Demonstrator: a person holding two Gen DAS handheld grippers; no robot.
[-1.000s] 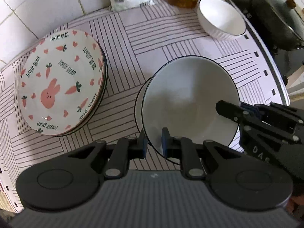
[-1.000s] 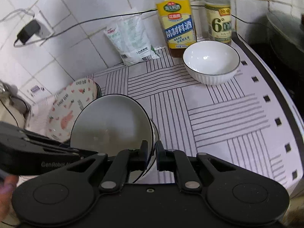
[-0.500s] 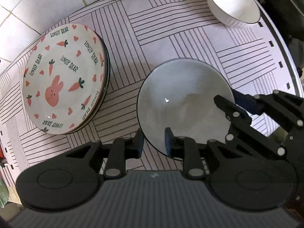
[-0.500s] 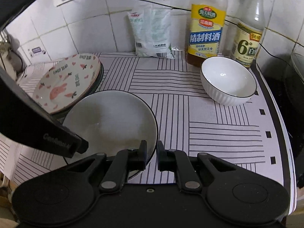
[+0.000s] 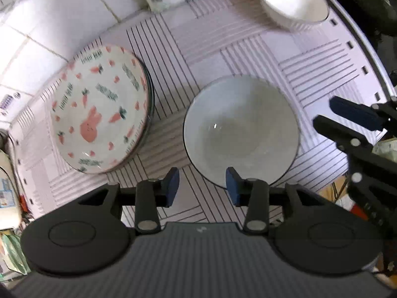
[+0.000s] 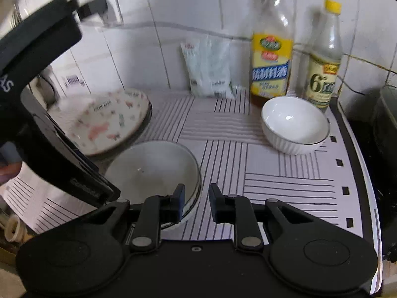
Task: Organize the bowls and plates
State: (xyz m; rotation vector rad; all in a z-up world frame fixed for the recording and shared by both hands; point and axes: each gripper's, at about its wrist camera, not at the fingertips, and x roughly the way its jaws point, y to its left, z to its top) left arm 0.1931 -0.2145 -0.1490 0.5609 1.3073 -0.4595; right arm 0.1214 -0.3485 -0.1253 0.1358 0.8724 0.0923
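In the frame's left half, the carrot-patterned ceramic plates (image 5: 99, 114) sit stacked on the desk (image 5: 248, 49). At centre, the grey black-rimmed bowl (image 5: 240, 129) rests released; left claw (image 5: 202, 186) and right claw (image 6: 197, 204) are opening, empty. Upper right, the white ribbed bowl (image 5: 294, 0) likely needs fetching next.

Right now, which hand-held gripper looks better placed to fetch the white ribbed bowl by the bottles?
Probably the right hand-held gripper: the white ribbed bowl sits ahead on its side. Its jaws are opening, nothing between them.
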